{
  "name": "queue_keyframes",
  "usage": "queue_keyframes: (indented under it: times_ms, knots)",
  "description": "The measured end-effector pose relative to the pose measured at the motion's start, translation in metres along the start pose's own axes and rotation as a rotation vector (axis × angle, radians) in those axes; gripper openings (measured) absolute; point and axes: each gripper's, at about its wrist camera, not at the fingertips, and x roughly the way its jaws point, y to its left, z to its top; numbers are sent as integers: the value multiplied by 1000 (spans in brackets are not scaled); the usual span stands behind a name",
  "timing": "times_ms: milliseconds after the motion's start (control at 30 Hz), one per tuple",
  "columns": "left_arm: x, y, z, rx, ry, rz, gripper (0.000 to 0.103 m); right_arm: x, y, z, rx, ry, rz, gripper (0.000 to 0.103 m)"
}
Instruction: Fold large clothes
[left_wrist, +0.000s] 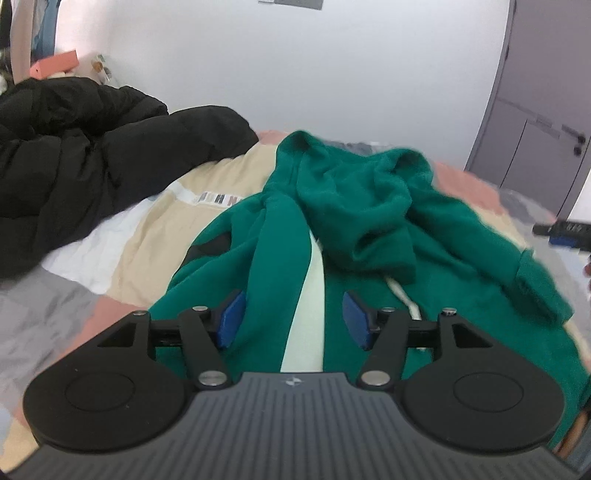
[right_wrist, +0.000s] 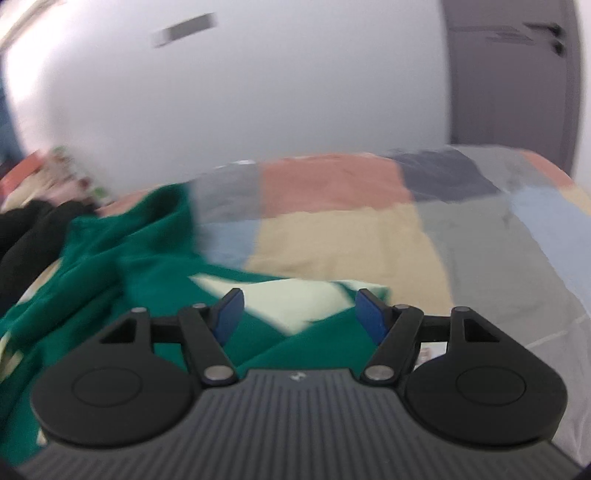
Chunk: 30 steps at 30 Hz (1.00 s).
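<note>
A black coat (left_wrist: 85, 155) heaps up along the left of the bed (right_wrist: 351, 240), blocking that side. The green hoodie (left_wrist: 369, 221) sprawls across the middle. To the right the patchwork cover lies bare and open. A wall (left_wrist: 295, 74) closes the far edge.

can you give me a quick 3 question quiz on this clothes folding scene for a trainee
1. True or false: the left gripper is clamped on the green hoodie.
2. Which garment lies beside the green hoodie, towards the left of the left wrist view? A) a black puffer jacket B) a red scarf C) blue jeans
3. Fill in: the hoodie lies on a patchwork ____.

Key
1. False. Both the left and the right gripper stand open above the hoodie, with nothing pinched between the pads.
2. A, the black puffer jacket.
3. Bedspread, in beige, salmon, grey and blue blocks.
</note>
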Motion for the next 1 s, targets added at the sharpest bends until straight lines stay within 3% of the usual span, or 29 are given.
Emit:
queue_keyframes:
  times_ms: [67,167,233,267,400,433,467,533,600,700,867,1000]
  knots:
    - [0,-4,-5,23,15,21,64,-2,16,-8,-82,57,43,69]
    - [3,-11,-11,77,28,58,66,4,39,-24,-252,142,40,69]
    - [8,-16,-14,106,45,93,69,11,53,-35,-349,178,42,76]
    - [12,-16,-16,115,51,118,70,15,58,-40,-386,202,37,82]
    - [29,-16,-27,123,97,207,69,37,75,-61,-574,250,-59,81]
    - [32,-15,-30,131,105,231,68,40,74,-62,-582,254,-92,79]
    - [33,-15,-32,143,106,251,63,44,73,-61,-579,259,-121,65]
    - [33,-10,-31,148,98,285,50,43,65,-51,-515,257,-120,57]
    - [24,2,-25,92,68,295,34,35,53,-36,-418,220,-117,40]
    - [6,32,-10,-29,6,308,24,18,35,-14,-328,132,-145,29]
    - [7,88,27,-145,-41,411,20,15,3,32,-254,46,-236,24]
    - [24,129,65,-114,-39,519,19,27,-10,72,-280,11,-316,24]
